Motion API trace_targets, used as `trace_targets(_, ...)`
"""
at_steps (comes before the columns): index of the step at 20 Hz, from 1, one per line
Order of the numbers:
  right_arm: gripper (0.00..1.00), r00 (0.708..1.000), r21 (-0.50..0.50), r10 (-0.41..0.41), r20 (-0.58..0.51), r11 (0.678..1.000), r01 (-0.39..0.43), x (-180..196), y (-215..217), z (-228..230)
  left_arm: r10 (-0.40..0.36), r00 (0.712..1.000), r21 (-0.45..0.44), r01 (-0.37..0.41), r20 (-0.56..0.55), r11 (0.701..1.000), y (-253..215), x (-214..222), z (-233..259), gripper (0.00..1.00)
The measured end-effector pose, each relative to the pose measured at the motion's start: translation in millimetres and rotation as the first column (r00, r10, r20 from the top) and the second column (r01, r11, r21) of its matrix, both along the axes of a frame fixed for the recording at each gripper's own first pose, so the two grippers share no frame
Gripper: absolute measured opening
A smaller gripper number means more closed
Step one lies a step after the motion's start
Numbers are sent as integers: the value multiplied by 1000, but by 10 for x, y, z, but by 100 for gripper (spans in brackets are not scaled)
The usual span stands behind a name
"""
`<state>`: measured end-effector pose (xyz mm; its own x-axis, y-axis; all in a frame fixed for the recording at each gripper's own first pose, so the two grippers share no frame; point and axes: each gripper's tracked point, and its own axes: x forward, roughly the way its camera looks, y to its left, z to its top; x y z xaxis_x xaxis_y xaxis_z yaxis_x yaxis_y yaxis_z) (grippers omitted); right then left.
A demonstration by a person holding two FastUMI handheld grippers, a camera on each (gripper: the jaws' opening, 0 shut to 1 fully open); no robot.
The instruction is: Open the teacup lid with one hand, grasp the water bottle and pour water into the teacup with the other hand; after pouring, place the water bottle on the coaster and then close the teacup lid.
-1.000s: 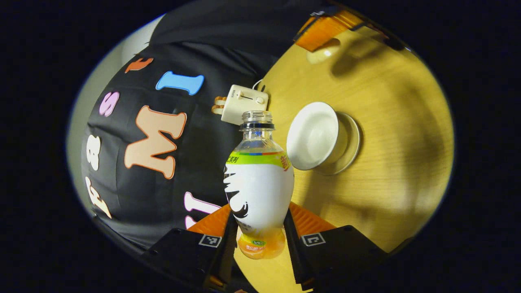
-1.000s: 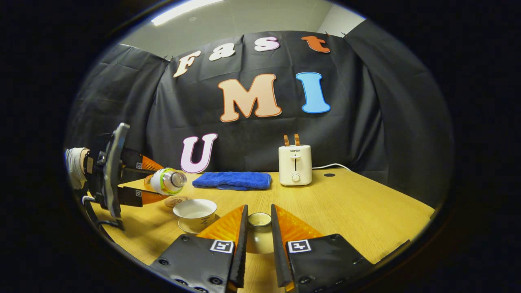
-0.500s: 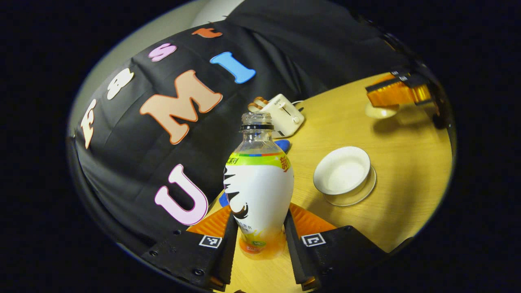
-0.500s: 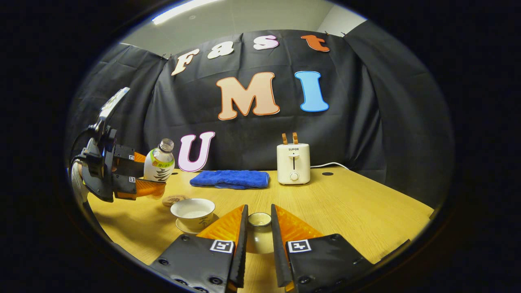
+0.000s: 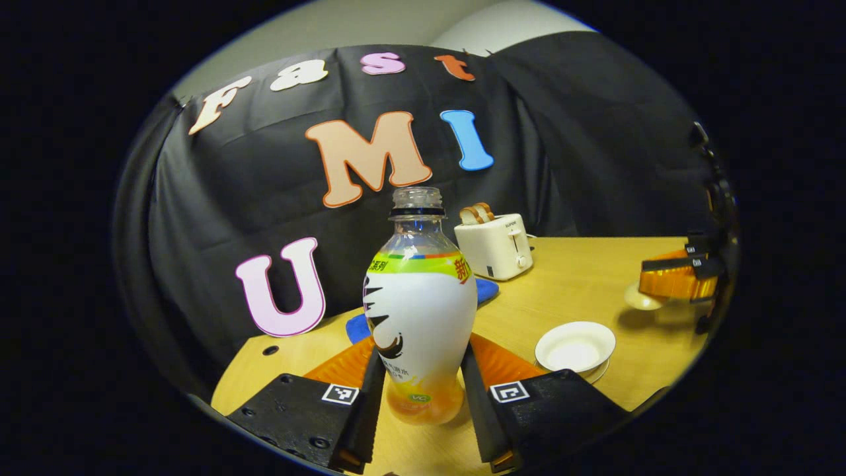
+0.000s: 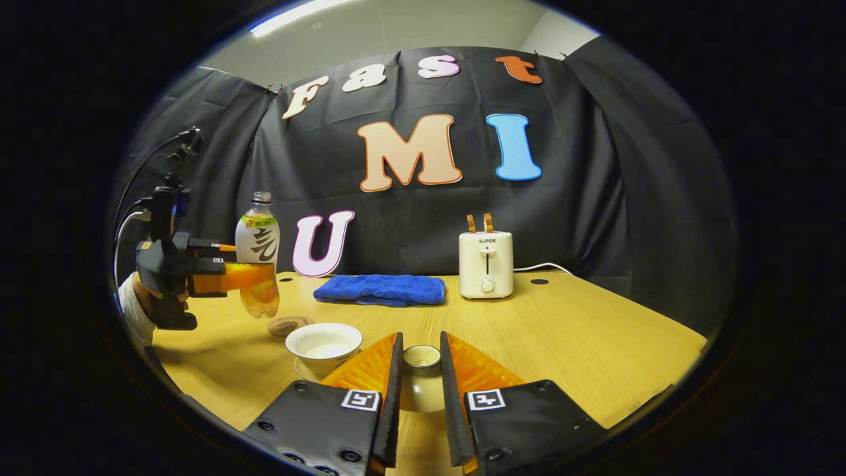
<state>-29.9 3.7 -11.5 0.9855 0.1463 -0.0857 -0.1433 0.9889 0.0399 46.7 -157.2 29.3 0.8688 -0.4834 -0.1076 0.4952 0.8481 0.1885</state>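
L gripper [image 5: 418, 396]: fingers clenched on the lower body of the clear plastic water bottle w/ white-and-green label [image 5: 419, 311], one finger each side, both pressing. Bottle upright, cap off, a little orange liquid at the base just between the fingertips. In the right gripper view the same bottle [image 6: 258, 254] hangs above the light wooden bench [image 6: 562, 330], clear of it, held by the L gripper [image 6: 248, 277] in a person's hand [image 6: 155, 301].

Round brown coaster [image 6: 289, 325] lies on the bench below and slightly R of the bottle, apart from it. Just beside the coaster, nearer the R fingers, the white ceramic teacup on its saucer [image 6: 323, 344] stands open, pale liquid inside. From the L fingers the teacup [image 5: 575, 347] sits ahead to the R, just past the R fingertip.

R gripper [image 6: 421, 380]: fingers closed on the small white teacup lid [image 6: 421, 370], lid between both fingers, knob end facing up. Whether it rests on the bench or hangs just over it – can't tell. In the left gripper view the R gripper [image 5: 674, 281] is far R w/ the lid [image 5: 642, 301] under it.

Beyond the R fingers: folded blue towel [image 6: 380, 289] ahead-L, cream toaster w/ two slices [image 6: 486, 263] ahead-R, both at the back of the bench and apart.
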Motion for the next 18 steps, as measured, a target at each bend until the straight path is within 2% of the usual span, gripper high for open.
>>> trace_targets(3, 34, 1000, 3, 3, 0, 1000, -3, 1, 30, -4, 20, 1000, -81, -20, 5, 996, 46, 109, 48, 57)
trace_targets(9, 34, 1000, 6, 12, 0, 1000, -12, 12, 62, 5, 49, 998, -164, -57, -49, 985, 11, 329, -169, 57)
trace_targets(18, 34, 1000, 18, 19, -3, 1000, -19, 21, 65, -6, 99, 989, -187, -119, -112, 975, 44, 518, -415, 59)
